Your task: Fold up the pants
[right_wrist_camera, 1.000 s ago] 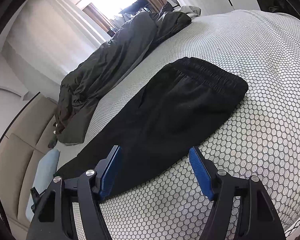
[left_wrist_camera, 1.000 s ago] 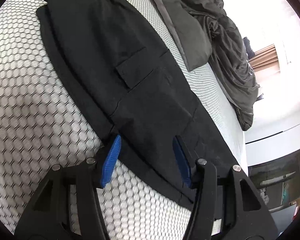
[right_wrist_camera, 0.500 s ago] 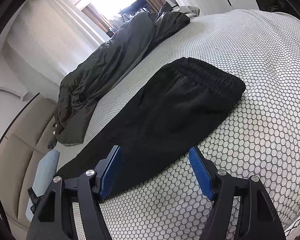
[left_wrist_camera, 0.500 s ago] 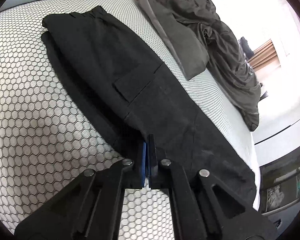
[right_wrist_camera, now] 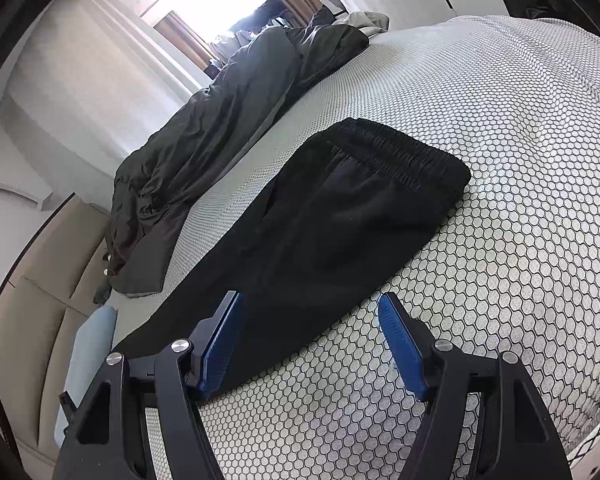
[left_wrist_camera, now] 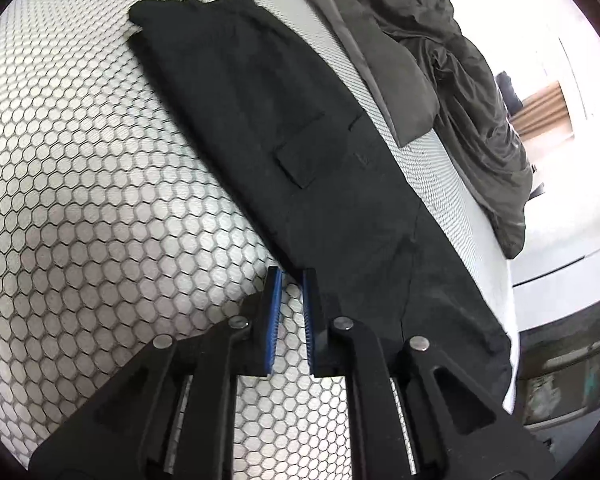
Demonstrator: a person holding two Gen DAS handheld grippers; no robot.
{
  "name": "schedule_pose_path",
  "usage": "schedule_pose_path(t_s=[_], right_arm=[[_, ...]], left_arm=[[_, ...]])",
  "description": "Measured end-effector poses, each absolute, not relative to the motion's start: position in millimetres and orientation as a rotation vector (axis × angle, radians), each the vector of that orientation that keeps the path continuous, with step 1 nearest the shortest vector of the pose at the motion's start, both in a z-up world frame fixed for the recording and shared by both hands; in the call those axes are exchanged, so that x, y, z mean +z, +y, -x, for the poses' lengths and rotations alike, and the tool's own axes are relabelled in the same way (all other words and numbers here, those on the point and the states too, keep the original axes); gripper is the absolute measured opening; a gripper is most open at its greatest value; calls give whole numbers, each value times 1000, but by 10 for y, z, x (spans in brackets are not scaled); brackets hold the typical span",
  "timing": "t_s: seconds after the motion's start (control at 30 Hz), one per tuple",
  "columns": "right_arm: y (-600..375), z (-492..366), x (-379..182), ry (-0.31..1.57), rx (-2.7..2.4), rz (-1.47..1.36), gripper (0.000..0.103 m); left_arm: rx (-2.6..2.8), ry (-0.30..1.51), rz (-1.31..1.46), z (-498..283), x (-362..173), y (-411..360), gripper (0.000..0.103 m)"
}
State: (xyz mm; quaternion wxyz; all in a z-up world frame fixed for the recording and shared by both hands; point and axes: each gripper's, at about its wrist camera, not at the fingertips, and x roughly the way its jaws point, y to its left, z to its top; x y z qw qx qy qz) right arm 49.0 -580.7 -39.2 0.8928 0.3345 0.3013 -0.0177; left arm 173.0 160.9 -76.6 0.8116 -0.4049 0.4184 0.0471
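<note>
Pants (left_wrist_camera: 320,168): black, folded lengthwise into one long strip, lying flat on the bed cover (left_wrist_camera: 100,208); every place below is given from them.
Waistband (right_wrist_camera: 396,152): gathered elastic, at the end of the pants farthest from my left fingers, flat on the cover.
Cargo pocket flap (left_wrist_camera: 300,148): about midway along the pants, facing up.
My left gripper (left_wrist_camera: 291,276): my blue pads (left_wrist_camera: 274,312) stood only a narrow gap apart, tips at the near long edge of the pants; honeycomb cover showed between the pads. I could not tell whether the tips pinched any cloth.
My right gripper (right_wrist_camera: 311,304): my pads were spread wide and held nothing, hovering over the near long edge of the pants; my left-hand pad (right_wrist_camera: 220,344) sat over black cloth, my right-hand pad (right_wrist_camera: 402,344) over bare cover.
Bed cover: white with a black honeycomb print, under the pants and around them.
Dark blanket (right_wrist_camera: 220,136): crumpled in a long heap beyond the far edge of the pants, apart from them.
Pale blue pillow (right_wrist_camera: 90,352): past the leg end of the pants, against the padded headboard (right_wrist_camera: 36,296).
Writing or brands: I could read none on the pants or my grippers.
</note>
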Motion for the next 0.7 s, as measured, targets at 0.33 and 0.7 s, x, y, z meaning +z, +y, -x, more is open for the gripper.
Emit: schedule_pose_path(t_s=[0.33,0.7], right_arm=[[-5739,-584,-380,642,-35,-677,71],[-5946,-813,-780,768,11,-890,73]], left_arm=[[99,884,1016,-1971,-907,1827,25],[162,822,995,-2331,-974,1888,6]])
